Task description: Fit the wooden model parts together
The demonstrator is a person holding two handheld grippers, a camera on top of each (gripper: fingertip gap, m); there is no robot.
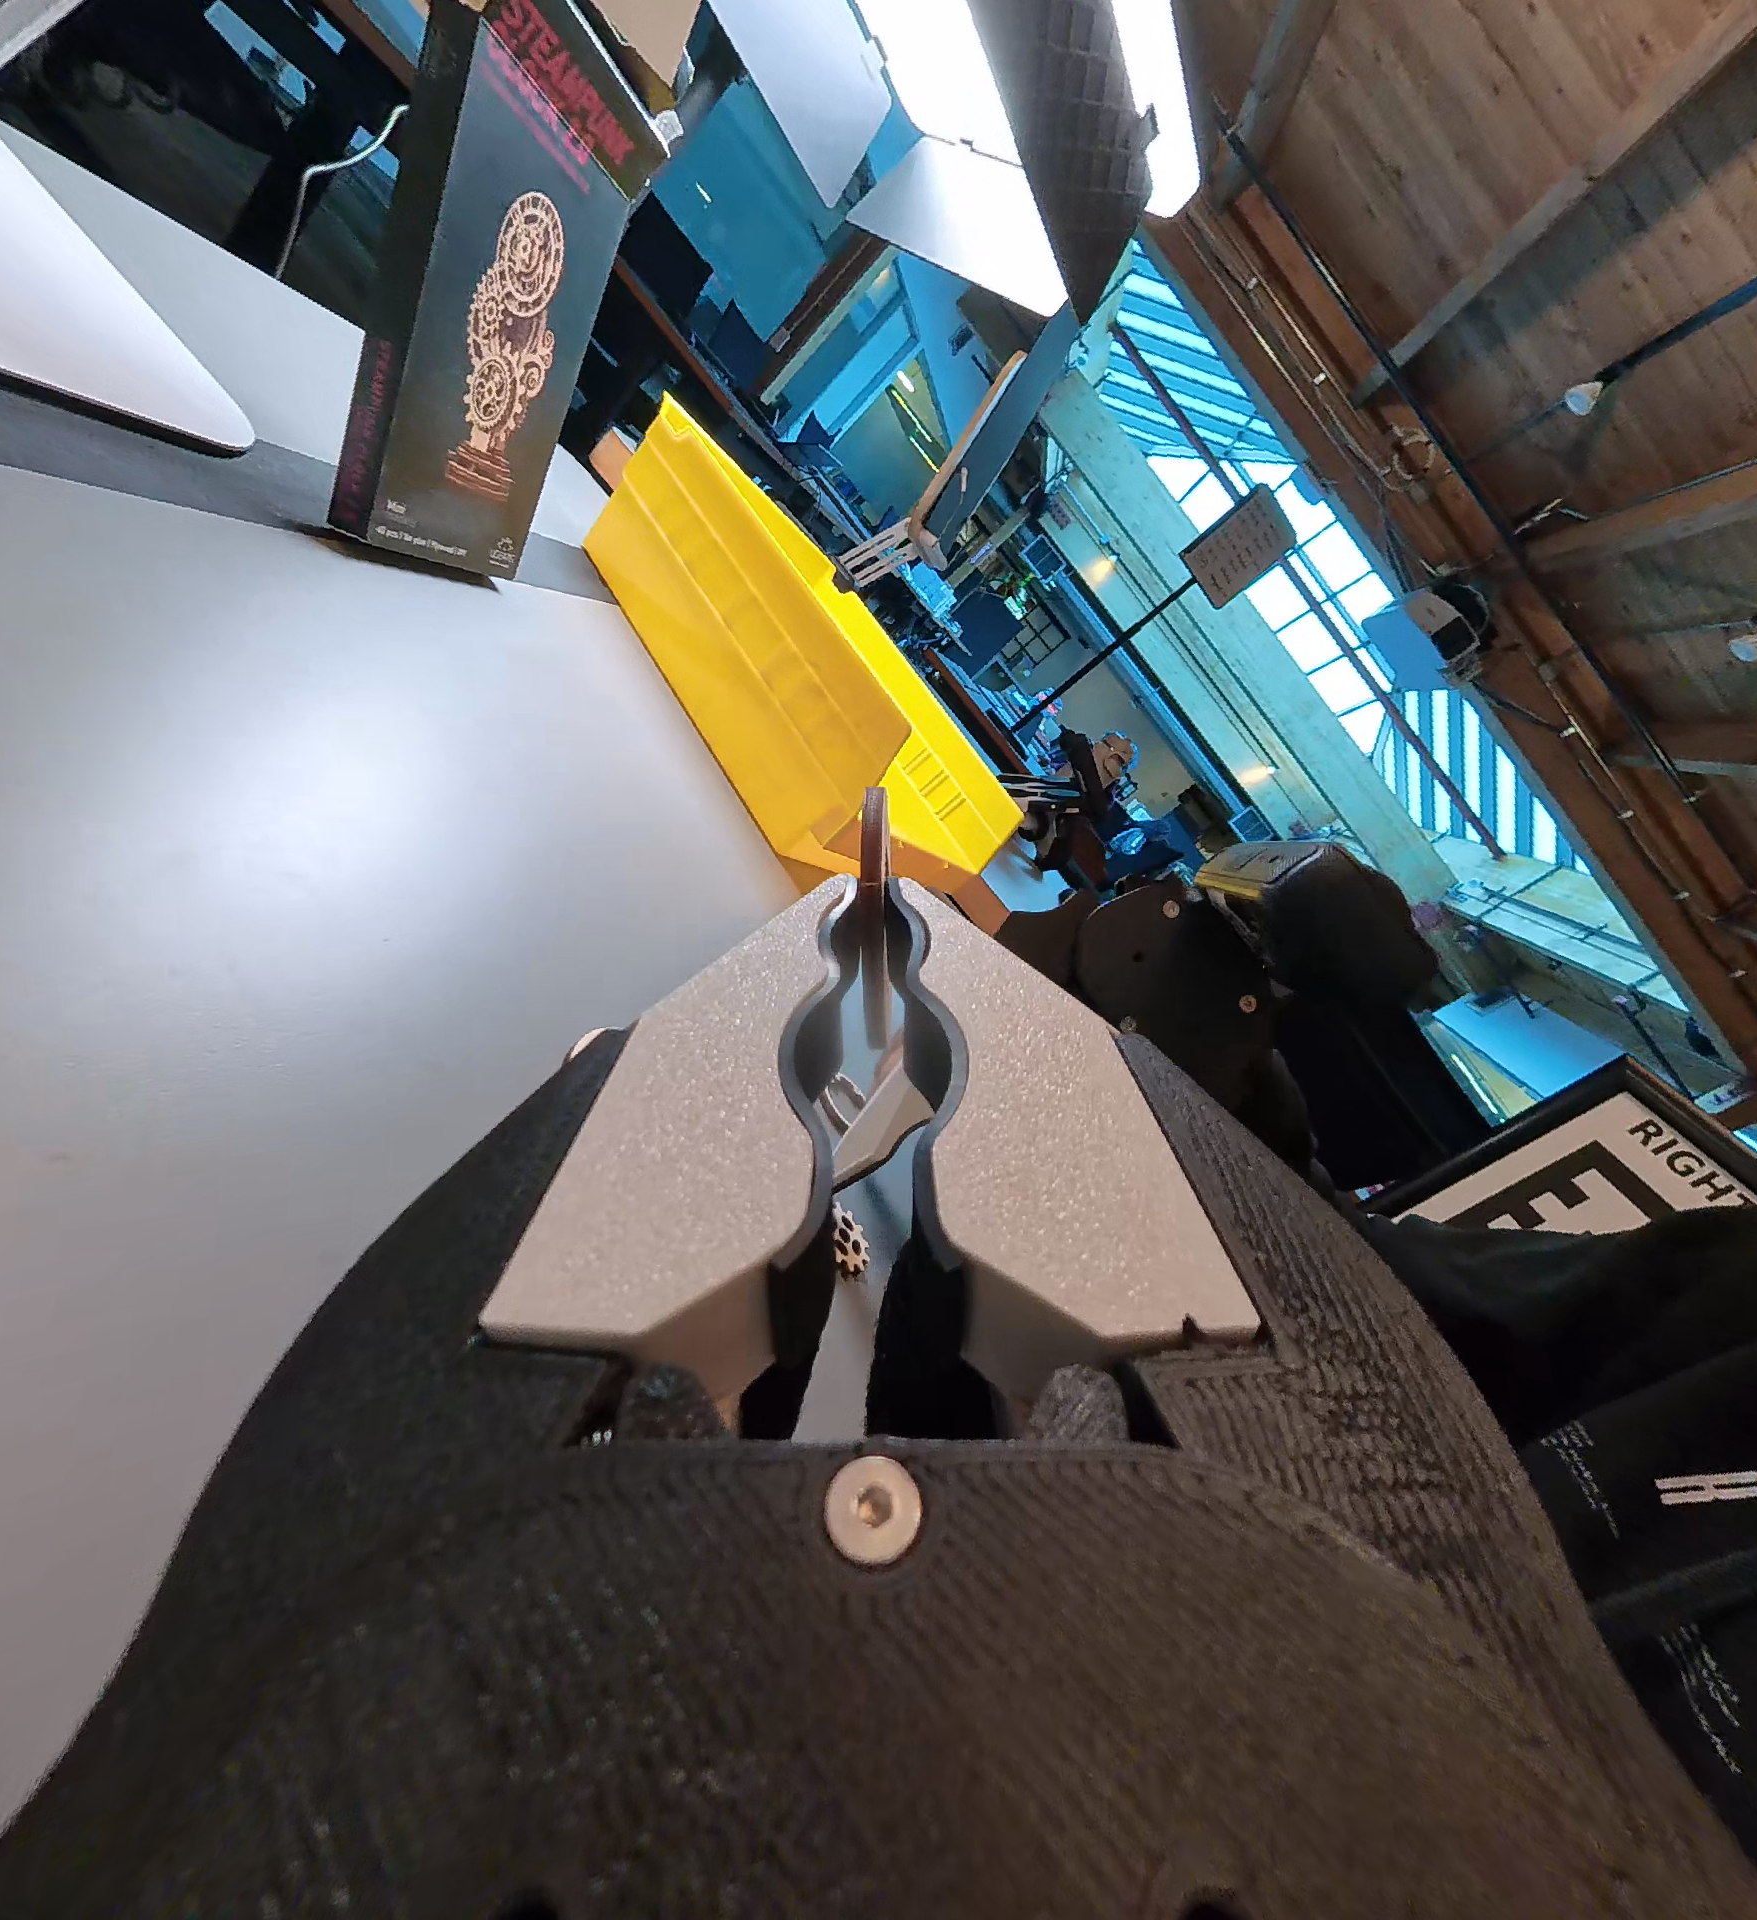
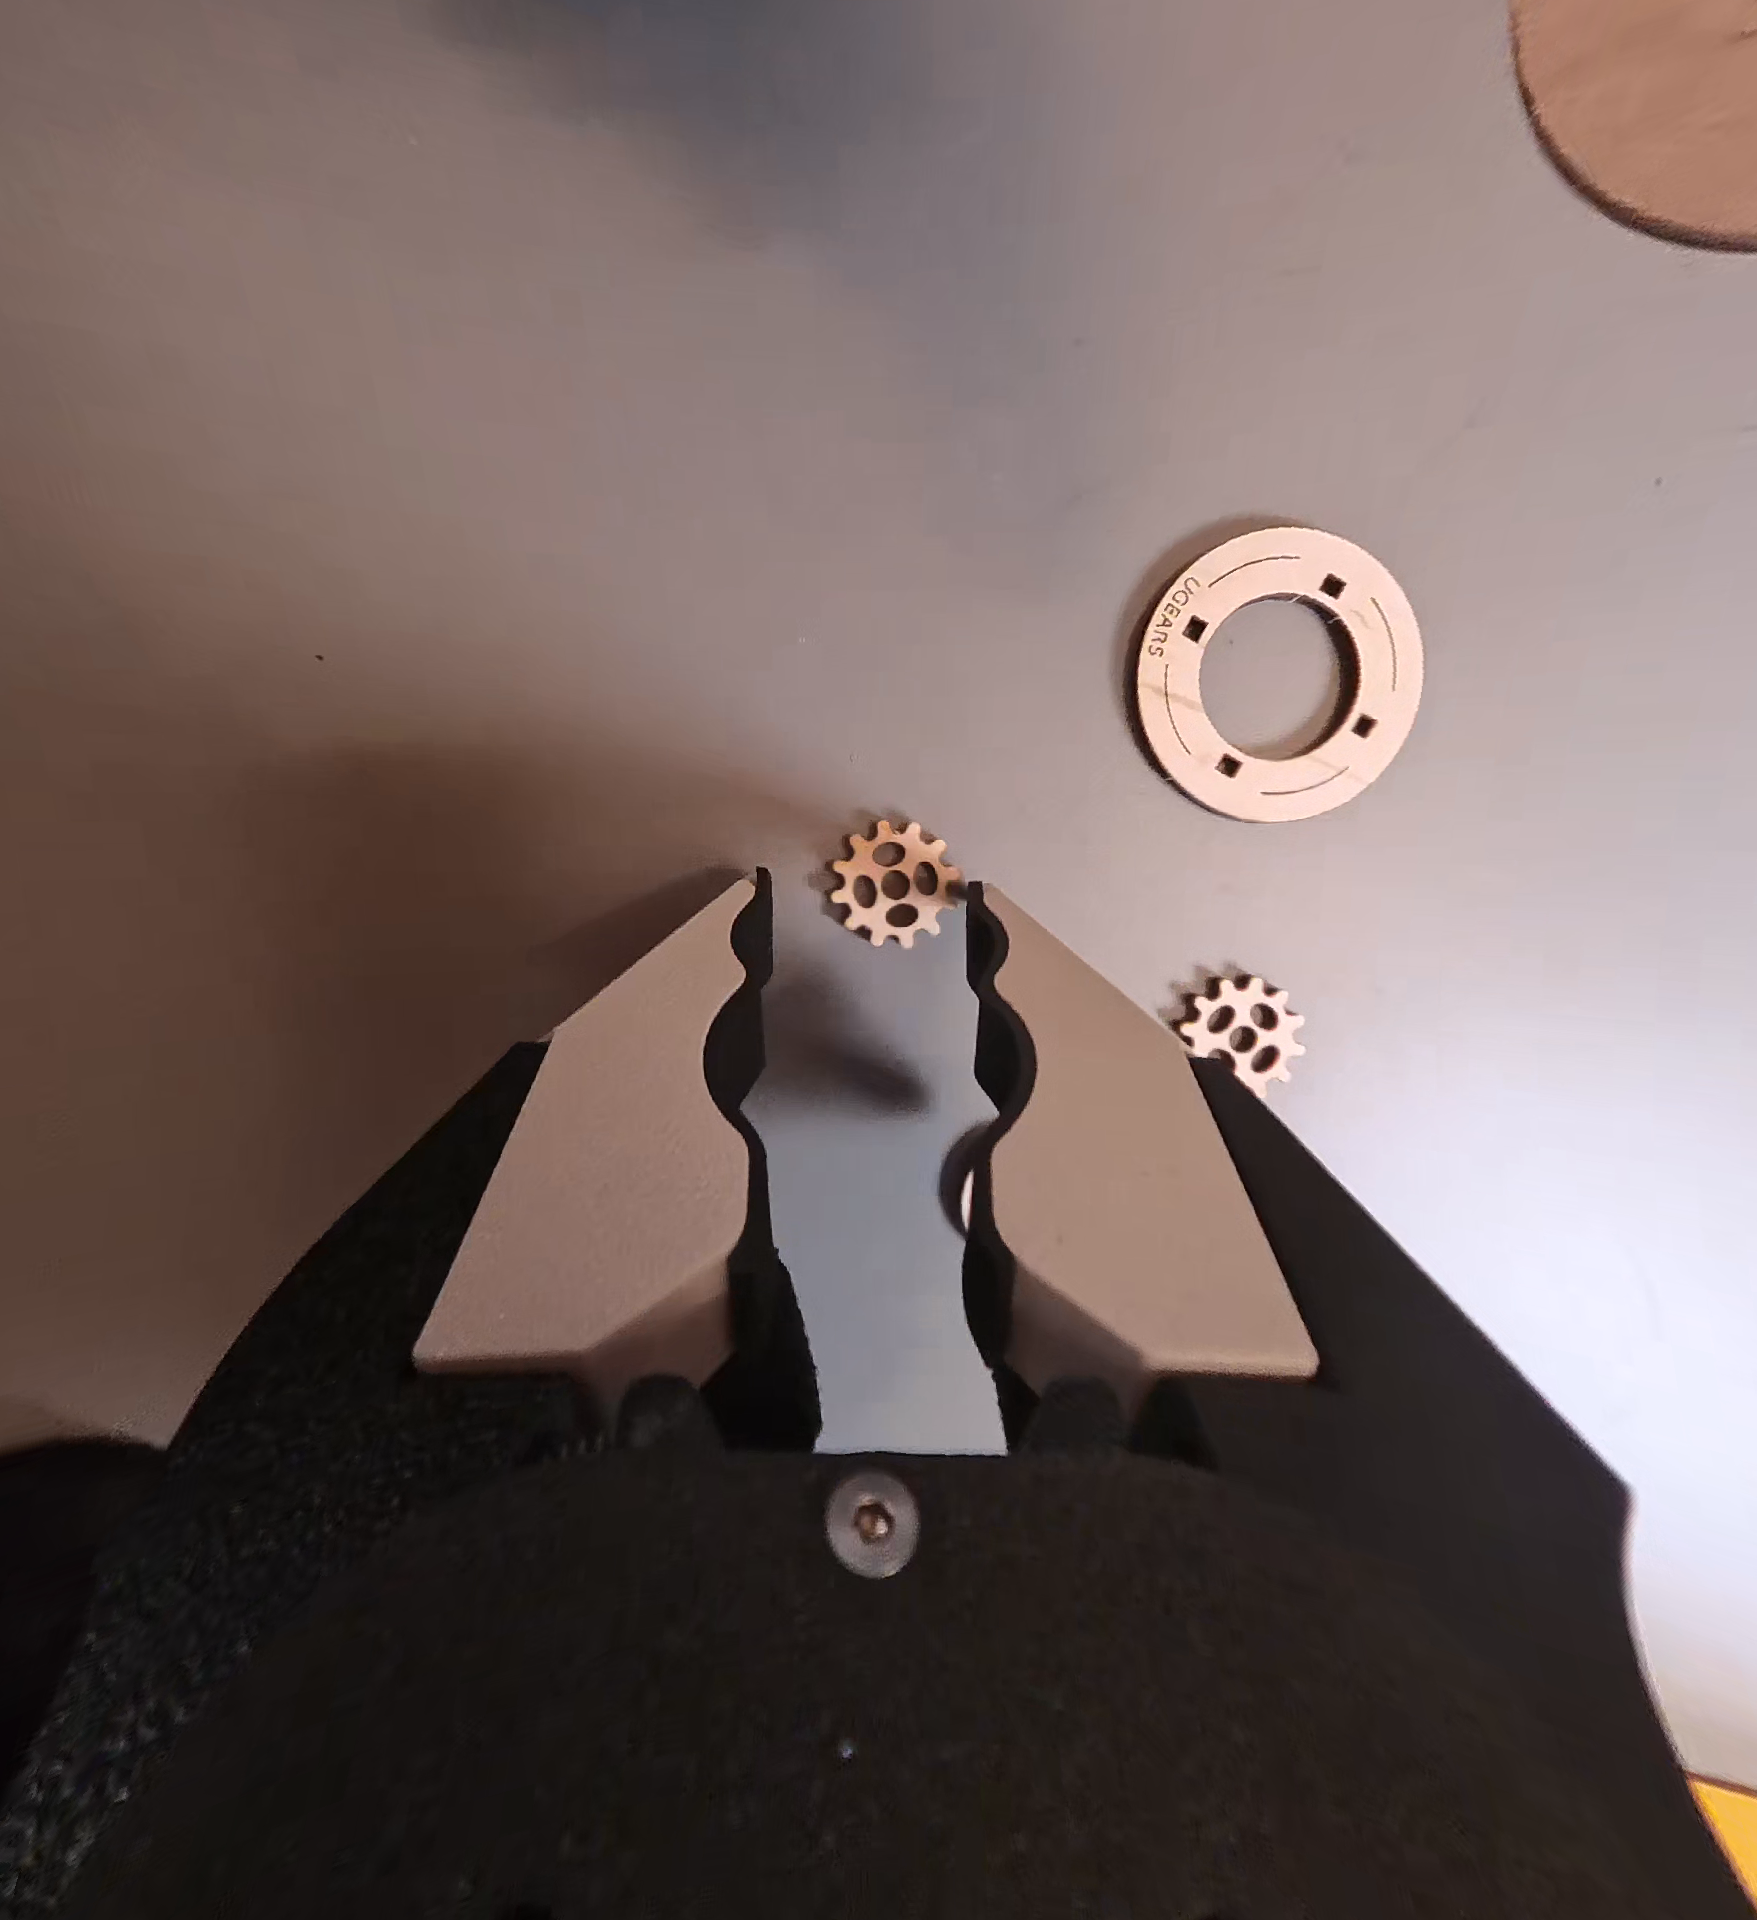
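Note:
In the left wrist view my left gripper is shut on a thin dark wooden part held edge-on, its tip sticking out past the fingertips; a small wooden gear shows through the gap lower down. In the right wrist view my right gripper is open and points down at the grey table. A small wooden gear lies flat between its fingertips, close to the right one. A second small gear lies beside the right finger. A flat wooden ring lies further right.
A yellow plastic bin lies on the table beyond my left gripper. A dark model-kit box stands upright behind it. The other gripper's black body is at the right. A large rounded wooden piece lies at the top right of the right wrist view.

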